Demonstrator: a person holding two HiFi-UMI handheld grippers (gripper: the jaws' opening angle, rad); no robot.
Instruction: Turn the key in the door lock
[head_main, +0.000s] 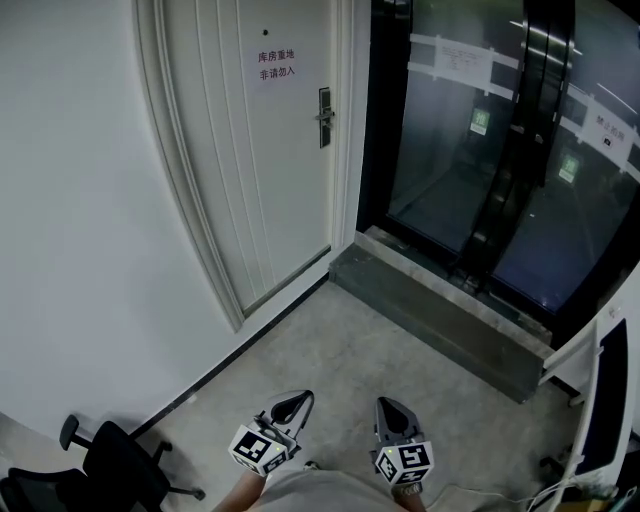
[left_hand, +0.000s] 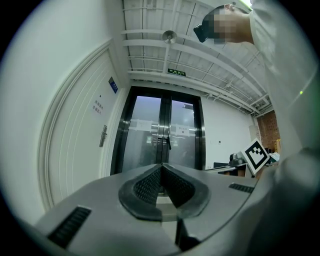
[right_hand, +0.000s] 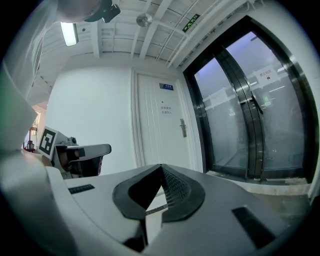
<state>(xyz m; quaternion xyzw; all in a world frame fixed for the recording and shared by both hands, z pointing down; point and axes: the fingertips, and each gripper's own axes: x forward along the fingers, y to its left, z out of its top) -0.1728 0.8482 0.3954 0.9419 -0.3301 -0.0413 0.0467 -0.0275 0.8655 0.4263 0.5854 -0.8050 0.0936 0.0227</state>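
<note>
The white door (head_main: 270, 170) stands shut at the far side of the grey floor, a printed notice (head_main: 277, 66) on its upper panel. Dark glass double doors (head_main: 480, 150) adjoin its latch side, above a low stone step (head_main: 440, 320). A black office chair (head_main: 110, 465) sits well away from the door, along the wall on its hinge side.

The left gripper (head_main: 293, 405) and right gripper (head_main: 392, 408) are side by side, well apart from the door and aimed roughly toward it. Each is clenched on nothing, its ribbed pads meeting at the tip.

The door lock (head_main: 324, 117) is a narrow metal plate at mid-height on the door's latch edge, just beside the glass doors' frame. Its long axis runs up and down, and it faces out into the room. At this range it is too small to tell whether a key sits in it, or which way one would point.

So the task seems barely begun: nothing has reached the lock, and closing in, gripping the key and turning it are all left.
</note>
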